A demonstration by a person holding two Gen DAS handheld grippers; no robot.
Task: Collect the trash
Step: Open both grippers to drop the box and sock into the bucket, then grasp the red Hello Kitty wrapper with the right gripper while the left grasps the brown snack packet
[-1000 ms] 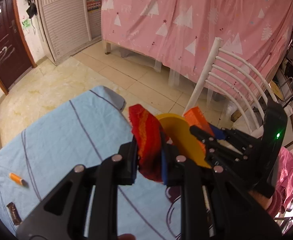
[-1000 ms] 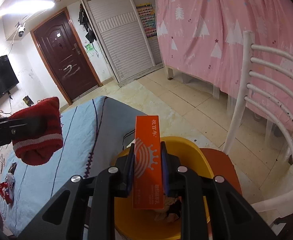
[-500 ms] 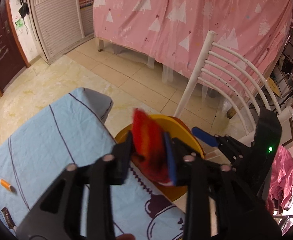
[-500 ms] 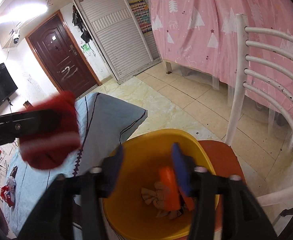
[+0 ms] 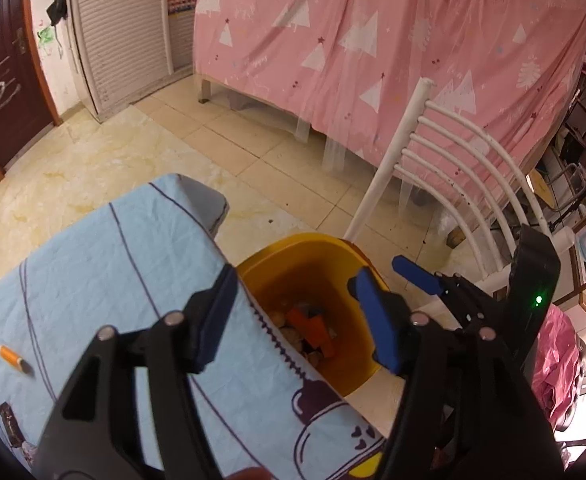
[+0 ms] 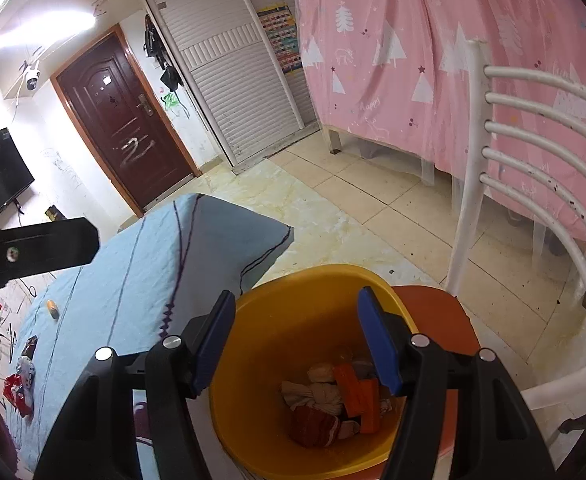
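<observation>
Now both empty: left gripper (image 5: 293,316) opening wider, right gripper (image 6: 297,340) held apart, above yellow bin (image 6: 293,280). Trash (image 6: 333,400) lay inside. Could bump bin off orange chair seat (image 6: 445,312). Orange tube (image 5: 13,358) left on counter (image 5: 93,264).

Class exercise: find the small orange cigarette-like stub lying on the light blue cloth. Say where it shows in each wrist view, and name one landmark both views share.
Left wrist view: the orange stub lies at the far left, low, on the blue cloth.
Right wrist view: it lies left of centre, on the cloth, smaller.
Shared landmark: the yellow bin, at the cloth's edge in both.
</observation>
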